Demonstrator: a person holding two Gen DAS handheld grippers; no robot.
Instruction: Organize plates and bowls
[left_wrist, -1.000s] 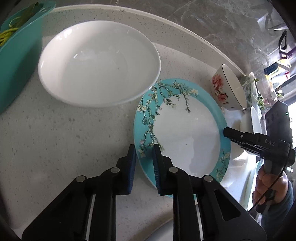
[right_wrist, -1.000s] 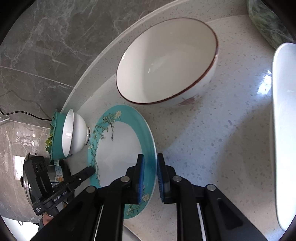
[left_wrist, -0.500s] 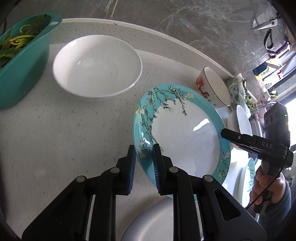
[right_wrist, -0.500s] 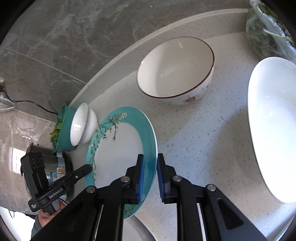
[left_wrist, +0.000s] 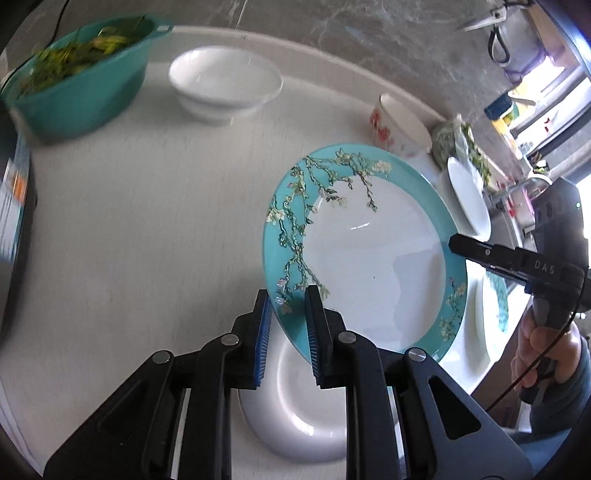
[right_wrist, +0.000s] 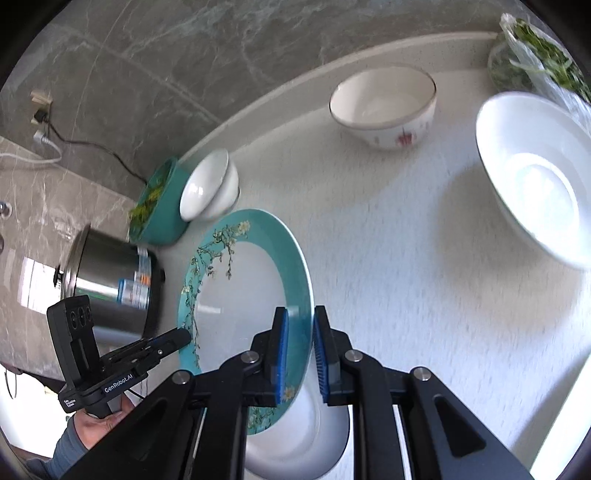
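Observation:
A teal blossom-pattern plate (left_wrist: 369, 251) is held up off the white counter by both grippers. My left gripper (left_wrist: 287, 314) is shut on its near left rim. My right gripper (right_wrist: 298, 339) is shut on the opposite rim of the same plate (right_wrist: 243, 288). The plate hangs above a plain white plate (left_wrist: 295, 413) lying near the counter's front edge, which also shows in the right wrist view (right_wrist: 303, 439). A white bowl (left_wrist: 225, 85) and a flowered bowl (left_wrist: 399, 127) stand at the back.
A teal basin of greens (left_wrist: 81, 85) stands back left. A steel cooker (right_wrist: 110, 280) is left of it. A large white bowl (right_wrist: 535, 181) and a bag of greens (right_wrist: 535, 55) are at the right. More plates (left_wrist: 491, 314) lie at the right edge.
Both grippers have lifted the teal plate off the counter and drawn it back toward the front edge, over the plain white plate. The bowls now look farther away.

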